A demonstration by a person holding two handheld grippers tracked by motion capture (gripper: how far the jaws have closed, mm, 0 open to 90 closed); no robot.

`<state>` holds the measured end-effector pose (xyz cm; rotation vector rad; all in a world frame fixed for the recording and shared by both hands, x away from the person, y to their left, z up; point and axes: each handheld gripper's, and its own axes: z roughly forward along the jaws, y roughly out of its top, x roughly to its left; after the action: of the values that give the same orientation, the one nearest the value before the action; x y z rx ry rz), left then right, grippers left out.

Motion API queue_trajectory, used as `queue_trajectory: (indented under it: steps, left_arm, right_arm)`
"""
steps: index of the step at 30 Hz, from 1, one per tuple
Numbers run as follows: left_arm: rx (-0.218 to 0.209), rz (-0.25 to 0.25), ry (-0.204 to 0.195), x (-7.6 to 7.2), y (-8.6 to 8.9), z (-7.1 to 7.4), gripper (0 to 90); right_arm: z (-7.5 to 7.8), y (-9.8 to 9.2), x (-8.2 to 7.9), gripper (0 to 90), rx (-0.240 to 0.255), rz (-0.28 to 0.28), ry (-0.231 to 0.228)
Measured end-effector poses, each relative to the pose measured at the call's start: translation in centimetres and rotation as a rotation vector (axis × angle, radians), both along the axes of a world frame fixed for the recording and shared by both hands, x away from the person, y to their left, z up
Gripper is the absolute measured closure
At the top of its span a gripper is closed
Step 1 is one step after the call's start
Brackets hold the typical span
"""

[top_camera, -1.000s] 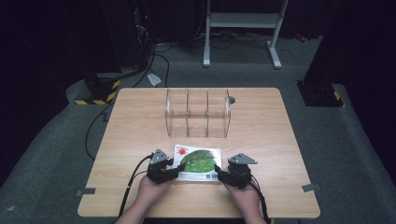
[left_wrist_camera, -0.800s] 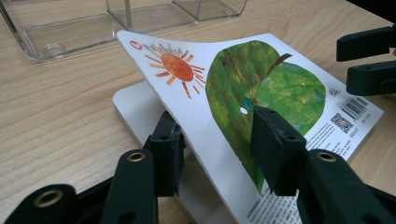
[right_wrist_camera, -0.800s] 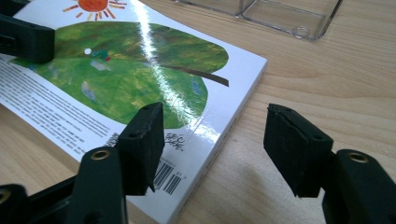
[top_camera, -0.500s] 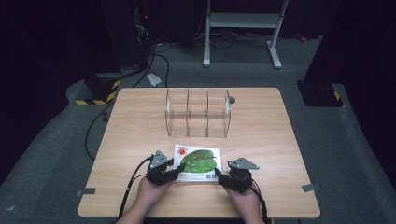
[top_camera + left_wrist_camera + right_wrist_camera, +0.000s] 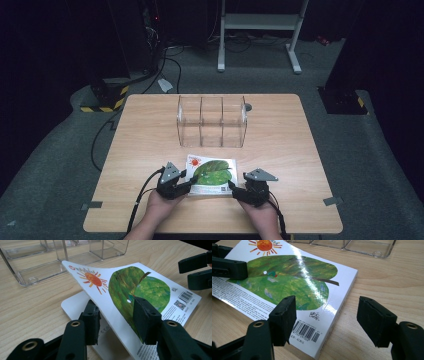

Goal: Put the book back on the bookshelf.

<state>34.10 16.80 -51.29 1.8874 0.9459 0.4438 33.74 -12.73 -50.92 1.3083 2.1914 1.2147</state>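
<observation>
The left gripper [image 5: 115, 317] has been closing its jaws and now has the lifted cover [image 5: 117, 287] of the picture book [image 5: 211, 175] between its pads, one pad under the sheet and one on top; the cover curls up off the pages below. The right gripper [image 5: 327, 320] has been opening; its jaws stand apart astride the book's spine corner, touching nothing that I can make out.

The book lies flat near the front edge of the bench [image 5: 280, 145], between the two hands, with bare wood to either side and a free strip between it and the clear three-compartment organiser [image 5: 212, 121] standing further back. A small grey round object [image 5: 248, 106] sits beside the organiser's right end.

The glossy cover is white, with a large green leaf bearing a small hole, a tiny caterpillar on it, and an orange-red sun in one corner. A barcode [image 5: 305, 330] sits at the near corner in the right gripper view, with digits beneath that appear to begin 9 787 and a price-like line too small to be sure of. Two QR codes [image 5: 180, 303] and fine print are also there, unreadable.
</observation>
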Motion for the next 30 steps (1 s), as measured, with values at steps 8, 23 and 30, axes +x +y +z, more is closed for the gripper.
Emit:
queue_trajectory:
  steps: [8,23,30]
  left_arm:
    - [-0.006,-0.025,-0.046,-0.8,0.2,0.4,60.3]
    - [0.015,-0.052,-0.111,-1.4,0.2,0.6,61.8]
    - [0.021,-0.074,-0.148,-1.6,0.2,0.7,62.1]
  right_arm:
    - [-0.1,0.6,-0.1,30.0,0.007,0.008,0.011]
    - [-0.5,1.2,0.1,26.7,-0.002,0.036,0.032]
    - [-0.3,0.7,0.4,26.4,0.015,0.033,0.026]
